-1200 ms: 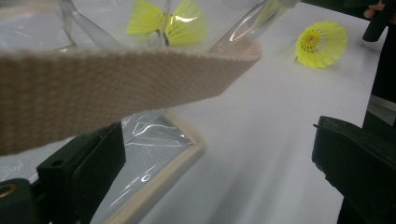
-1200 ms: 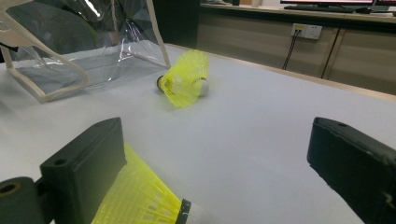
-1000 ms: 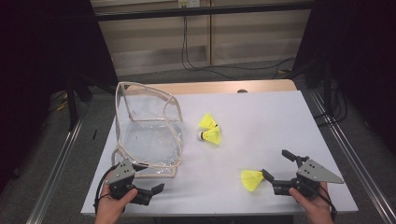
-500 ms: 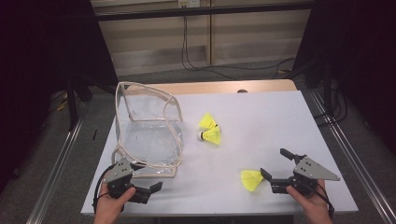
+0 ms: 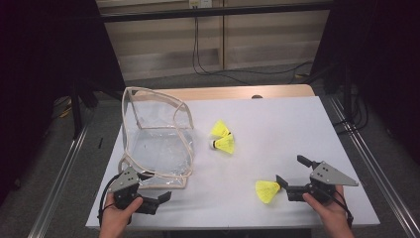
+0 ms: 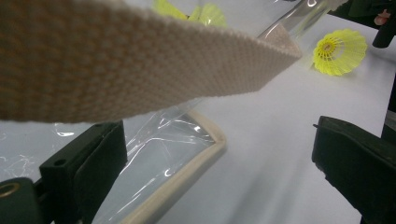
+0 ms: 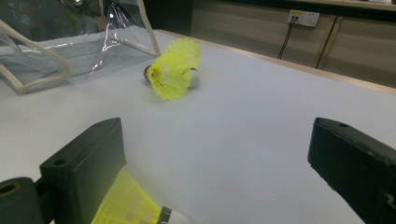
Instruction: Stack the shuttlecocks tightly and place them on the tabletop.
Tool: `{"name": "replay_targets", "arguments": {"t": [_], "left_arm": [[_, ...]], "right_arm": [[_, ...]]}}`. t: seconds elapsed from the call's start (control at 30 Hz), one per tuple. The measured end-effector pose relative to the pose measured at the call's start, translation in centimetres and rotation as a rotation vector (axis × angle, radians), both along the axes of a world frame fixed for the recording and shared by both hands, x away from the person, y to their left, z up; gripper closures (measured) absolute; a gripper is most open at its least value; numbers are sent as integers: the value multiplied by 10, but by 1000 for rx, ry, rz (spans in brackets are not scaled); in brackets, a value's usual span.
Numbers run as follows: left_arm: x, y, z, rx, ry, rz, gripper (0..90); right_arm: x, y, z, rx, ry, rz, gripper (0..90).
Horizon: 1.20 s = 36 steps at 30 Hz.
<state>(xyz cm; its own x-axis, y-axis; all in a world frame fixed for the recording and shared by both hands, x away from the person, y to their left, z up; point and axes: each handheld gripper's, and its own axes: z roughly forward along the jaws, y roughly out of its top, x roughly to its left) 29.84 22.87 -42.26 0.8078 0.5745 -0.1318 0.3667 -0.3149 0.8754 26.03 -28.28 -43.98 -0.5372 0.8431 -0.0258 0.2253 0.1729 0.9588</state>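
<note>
Black jaws on the right hand-held gripper (image 5: 289, 177) are spread wide apart, with a yellow shuttlecock (image 5: 267, 191) lying on the white worktop (image 5: 277, 134) just beside its left jaw, cork end toward the gripper, not clamped. In the right gripper view the shuttlecock's skirt sits right at the inner side of the left jaw. Over on the other side, the left hand-held gripper (image 5: 163, 198) is open too, jaws apart, sitting at the front edge of a clear plastic bag with beige webbing trim (image 5: 157, 144), whose strap hangs close over its camera. Two more yellow shuttlecocks (image 5: 223, 137) lie together mid-worktop, just right of the bag.
</note>
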Motion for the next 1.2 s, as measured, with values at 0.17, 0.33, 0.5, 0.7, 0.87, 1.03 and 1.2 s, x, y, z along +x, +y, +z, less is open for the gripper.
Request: {"name": "replay_targets", "arguments": {"t": [0.17,0.33,0.5,0.7,0.87,1.03,1.2], "left_arm": [[0,0,0,-6,-2,-2,31],[0,0,0,-1,1,-3,30],[0,-1,0,1,1,-4,30],[0,-1,0,1,1,-5,31],[0,-1,-1,-2,-2,-4,30],[0,-2,-1,-4,-6,-4,30],[0,-2,-1,-2,-7,-6,30]], "right_arm": [[4,0,1,-6,8,-4,34],[8,4,4,-13,18,8,34],[11,8,6,-18,20,22,33],[16,15,9,-23,31,26,33],[21,23,11,-29,50,48,33],[26,28,12,-32,70,58,36],[29,29,14,-21,78,60,36]]}}
